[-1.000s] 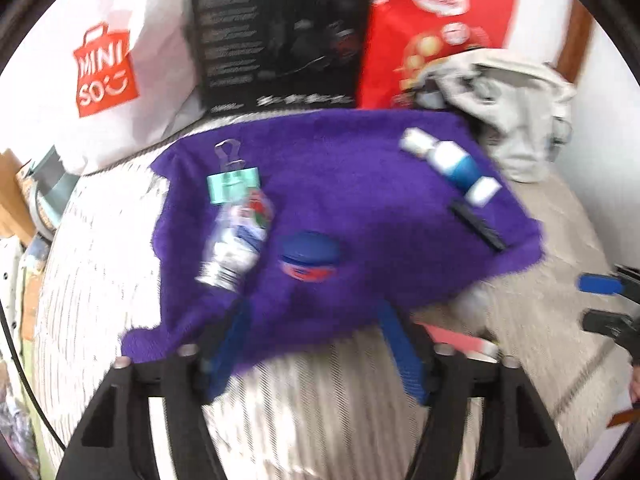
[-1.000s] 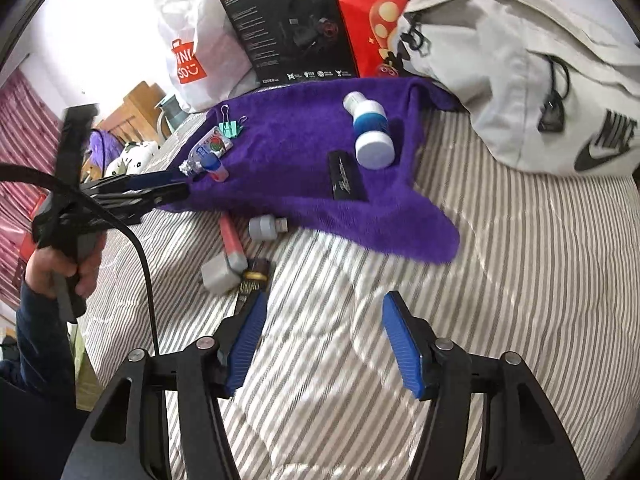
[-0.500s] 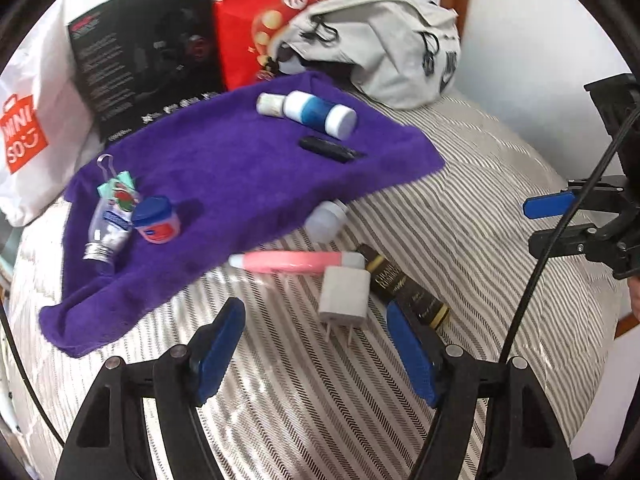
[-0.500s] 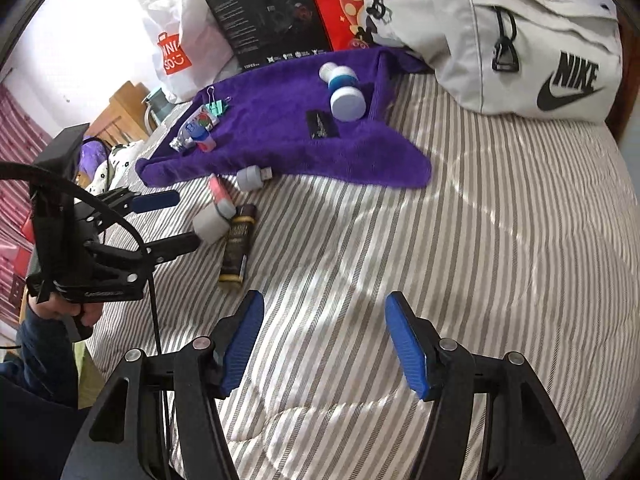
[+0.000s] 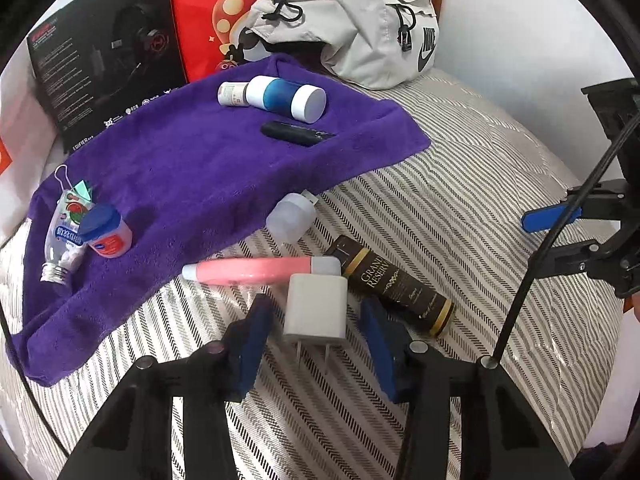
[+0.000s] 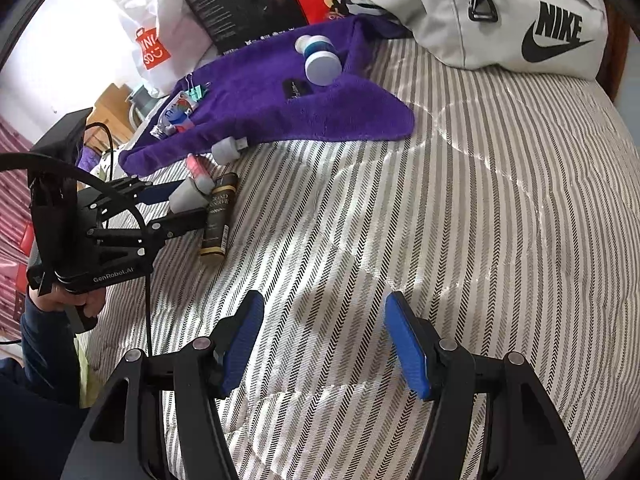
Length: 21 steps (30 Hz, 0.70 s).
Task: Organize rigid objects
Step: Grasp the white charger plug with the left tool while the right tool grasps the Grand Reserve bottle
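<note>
Left gripper (image 5: 316, 326) sits low over the striped bedcover (image 5: 460, 184), jaws open and straddling a white charger (image 5: 315, 307) whose prongs point toward the camera; neither pad visibly touches it. Touching or just beside the charger lie a pink tube (image 5: 250, 270) and a dark bottle (image 5: 394, 285), with a small white bottle (image 5: 291, 216) at the edge of the purple towel (image 5: 192, 160). On the towel rest a blue-and-white bottle (image 5: 286, 97), a black stick (image 5: 298, 133), a blue-lidded jar (image 5: 105, 230) and a clear pouch (image 5: 64, 236). Right gripper (image 6: 324, 344) hovers over bare bedcover, well apart from all items, jaws open and empty. A grey bag (image 6: 500, 12) lies behind the towel.
</note>
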Tool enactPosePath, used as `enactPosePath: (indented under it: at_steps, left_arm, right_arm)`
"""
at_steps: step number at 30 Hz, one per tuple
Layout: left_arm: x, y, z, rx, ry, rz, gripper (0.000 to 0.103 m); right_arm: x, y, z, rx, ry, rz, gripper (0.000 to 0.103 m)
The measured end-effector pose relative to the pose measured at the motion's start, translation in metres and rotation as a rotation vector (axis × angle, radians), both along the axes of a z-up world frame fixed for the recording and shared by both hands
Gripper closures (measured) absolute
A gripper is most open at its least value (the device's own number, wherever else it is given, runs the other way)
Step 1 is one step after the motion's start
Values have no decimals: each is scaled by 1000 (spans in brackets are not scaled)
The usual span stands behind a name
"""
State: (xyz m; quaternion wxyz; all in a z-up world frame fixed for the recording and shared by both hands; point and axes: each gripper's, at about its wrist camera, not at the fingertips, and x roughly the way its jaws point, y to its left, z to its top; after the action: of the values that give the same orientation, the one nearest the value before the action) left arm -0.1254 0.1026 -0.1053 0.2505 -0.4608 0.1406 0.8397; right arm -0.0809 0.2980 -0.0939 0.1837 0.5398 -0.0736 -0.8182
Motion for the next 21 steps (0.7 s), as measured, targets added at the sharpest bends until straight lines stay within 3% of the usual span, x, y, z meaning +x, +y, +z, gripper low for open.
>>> enactPosePath:
  at_steps: [7, 13, 21]
  left_arm:
    - [2, 2, 2, -2, -10, -32, 77]
    - [3, -8, 3, 15, -26, 10, 77]
    - [12, -56, 9, -10, -13, 127, 77]
  right_arm:
    - [-3, -5, -1, 15, -5, 8, 39]
    - [-6, -22, 6, 9, 10, 36, 39]
    - [-18, -74, 12, 29, 79, 96, 39]
